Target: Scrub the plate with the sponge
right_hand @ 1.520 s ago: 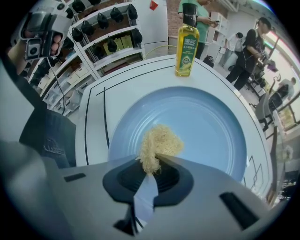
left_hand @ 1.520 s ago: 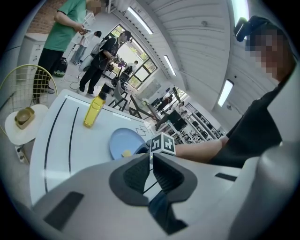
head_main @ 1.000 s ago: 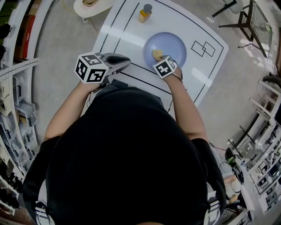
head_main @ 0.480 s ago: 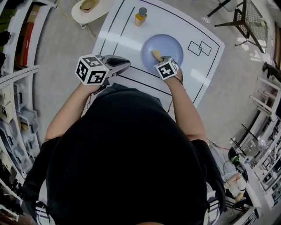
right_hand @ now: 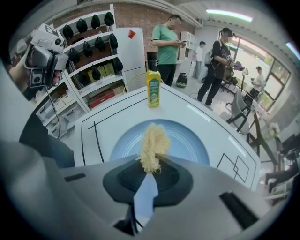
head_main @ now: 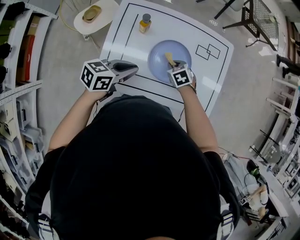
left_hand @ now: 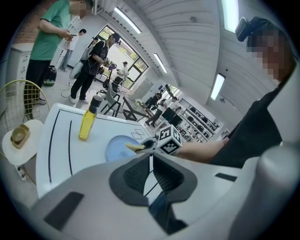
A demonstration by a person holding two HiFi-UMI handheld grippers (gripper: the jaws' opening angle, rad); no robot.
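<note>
Yellow sponge (right_hand: 152,146) is seen clamped in the right gripper (right_hand: 149,171) over the blue plate (right_hand: 192,140), mid-table (head_main: 136,51) | left gripper (left_hand: 151,161) held by the near edge, jaws together, empty | scrubbing judged under way; contact and coverage unclear.

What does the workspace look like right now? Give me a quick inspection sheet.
Surface: white table, black lines marked on it.
Job's things: blue plate on the table; yellow sponge over it, contact unclear.
Clutter: yellow bottle beyond the plate.
Grippers: right gripper shut on the sponge; left gripper shut, empty, off to the left.
Cables: nothing seen on the table.
Surroundings: shelving, people standing, round stand beside the table.
</note>
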